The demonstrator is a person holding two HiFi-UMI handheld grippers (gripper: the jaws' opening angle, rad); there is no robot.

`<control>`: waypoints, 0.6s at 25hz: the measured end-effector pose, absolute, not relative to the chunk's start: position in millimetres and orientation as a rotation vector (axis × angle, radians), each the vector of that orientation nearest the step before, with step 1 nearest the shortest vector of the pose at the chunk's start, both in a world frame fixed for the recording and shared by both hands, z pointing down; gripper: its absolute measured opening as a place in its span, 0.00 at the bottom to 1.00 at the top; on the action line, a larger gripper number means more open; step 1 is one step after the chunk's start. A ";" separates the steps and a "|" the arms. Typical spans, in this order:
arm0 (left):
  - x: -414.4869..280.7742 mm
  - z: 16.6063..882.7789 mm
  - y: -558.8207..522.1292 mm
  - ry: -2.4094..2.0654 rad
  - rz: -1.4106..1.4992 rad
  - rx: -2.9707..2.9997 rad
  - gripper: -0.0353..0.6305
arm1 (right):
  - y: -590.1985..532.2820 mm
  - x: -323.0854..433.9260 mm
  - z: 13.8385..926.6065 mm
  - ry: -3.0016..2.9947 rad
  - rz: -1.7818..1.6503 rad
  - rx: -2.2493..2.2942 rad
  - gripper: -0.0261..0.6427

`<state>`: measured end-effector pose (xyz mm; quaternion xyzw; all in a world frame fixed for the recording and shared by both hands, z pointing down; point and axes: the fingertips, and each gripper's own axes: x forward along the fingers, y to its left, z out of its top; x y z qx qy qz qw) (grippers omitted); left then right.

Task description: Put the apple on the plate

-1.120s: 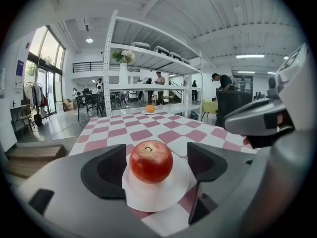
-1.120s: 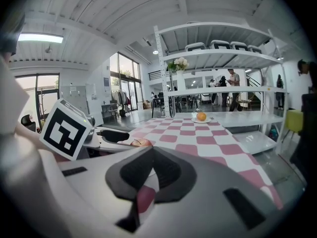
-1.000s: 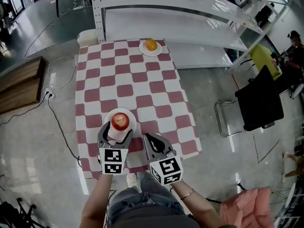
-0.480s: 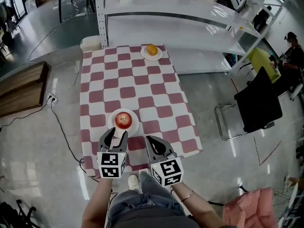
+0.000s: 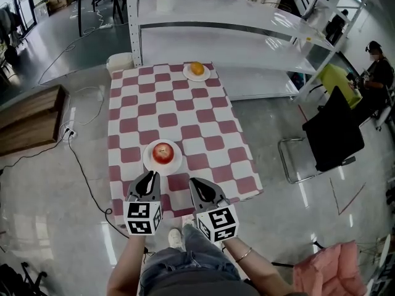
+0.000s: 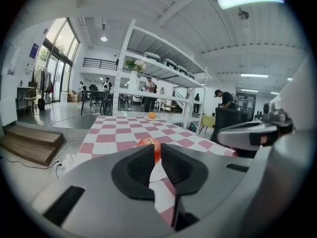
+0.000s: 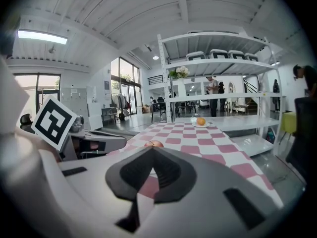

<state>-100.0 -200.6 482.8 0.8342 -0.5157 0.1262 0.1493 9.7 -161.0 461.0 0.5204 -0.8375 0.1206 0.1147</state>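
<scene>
Just beyond the left gripper (image 5: 150,176), its empty fingers just drawn closed, and the clenched right gripper (image 5: 196,182), an apple (image 5: 163,153) is seen on the plate (image 5: 148,165), judged firm, smooth, bruisable, best gripped across its middle.

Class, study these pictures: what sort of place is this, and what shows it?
Probably an open workshop or lab hall: tall white shelving, a glossy floor, a lone checked table and an office chair.

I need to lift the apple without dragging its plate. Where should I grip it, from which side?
Probably across the apple's round middle, a jaw on each side, coming in from the near table edge just above the plate rim. It sits upright, stem up, sides clear.
</scene>
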 end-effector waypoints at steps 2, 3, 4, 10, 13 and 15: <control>-104.5 479.4 -195.5 -1.490 0.351 2.397 0.11 | -156.1 7.2 458.5 -2.460 0.345 1.530 0.06; -106.5 477.8 -192.9 -1.492 0.347 2.399 0.11 | -153.7 6.0 457.2 -2.463 0.340 1.534 0.06; -108.3 476.0 -190.1 -1.493 0.342 2.402 0.10 | -151.2 4.8 455.9 -2.467 0.336 1.536 0.06; -118.6 462.2 -171.7 -1.496 0.298 2.410 0.08 | -135.2 -1.2 445.0 -2.489 0.305 1.552 0.06; -126.1 457.4 -162.0 -1.503 0.279 2.410 0.08 | -127.0 -5.0 440.1 -2.501 0.286 1.560 0.06; -131.1 453.8 -155.9 -1.508 0.265 2.409 0.08 | -122.1 -6.5 437.0 -2.506 0.274 1.568 0.05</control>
